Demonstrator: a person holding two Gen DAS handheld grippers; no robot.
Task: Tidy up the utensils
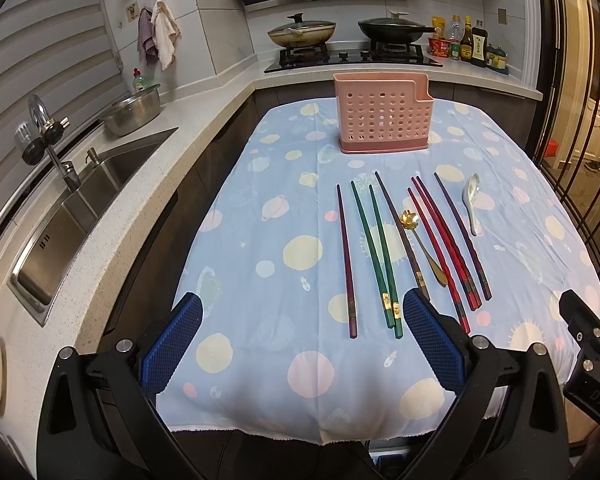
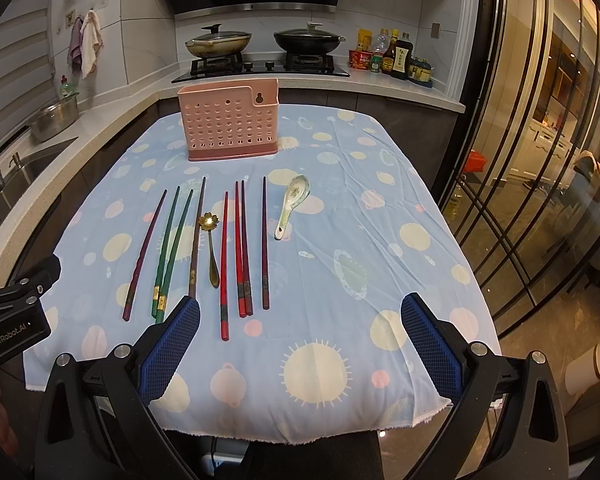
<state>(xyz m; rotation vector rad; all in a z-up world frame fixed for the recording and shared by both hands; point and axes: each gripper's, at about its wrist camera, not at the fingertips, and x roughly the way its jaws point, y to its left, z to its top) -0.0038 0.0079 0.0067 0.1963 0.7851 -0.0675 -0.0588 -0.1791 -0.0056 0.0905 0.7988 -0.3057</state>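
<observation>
Across the middle of the cloth [image 1: 260,200] the utensils are lying in a loose row, handles toward the bottom of the frame, so they're basically lined up for easy grabbing. Left to right in the right wrist view: a maroon chopstick [image 2: 145,256], green pair [image 2: 171,248], brown stick [image 2: 197,236], gold spoon [image 2: 211,252], three red sticks [image 2: 238,248], a dark one [image 2: 265,240] and the ceramic spoon [image 2: 292,206] off to the right. The pink caddy [image 2: 230,124] is sitting upright at upper center, well apart from the row and looking empty, though I can't really see inside.

Left gripper [image 1: 302,340] is hovering at the bottom of its frame with fingers spread wide, holding nothing. Right gripper [image 2: 300,340] is doing the same, jaws apart and empty. Nothing's been sorted yet, I'd say; the green pair is probably nearest the left one.
</observation>
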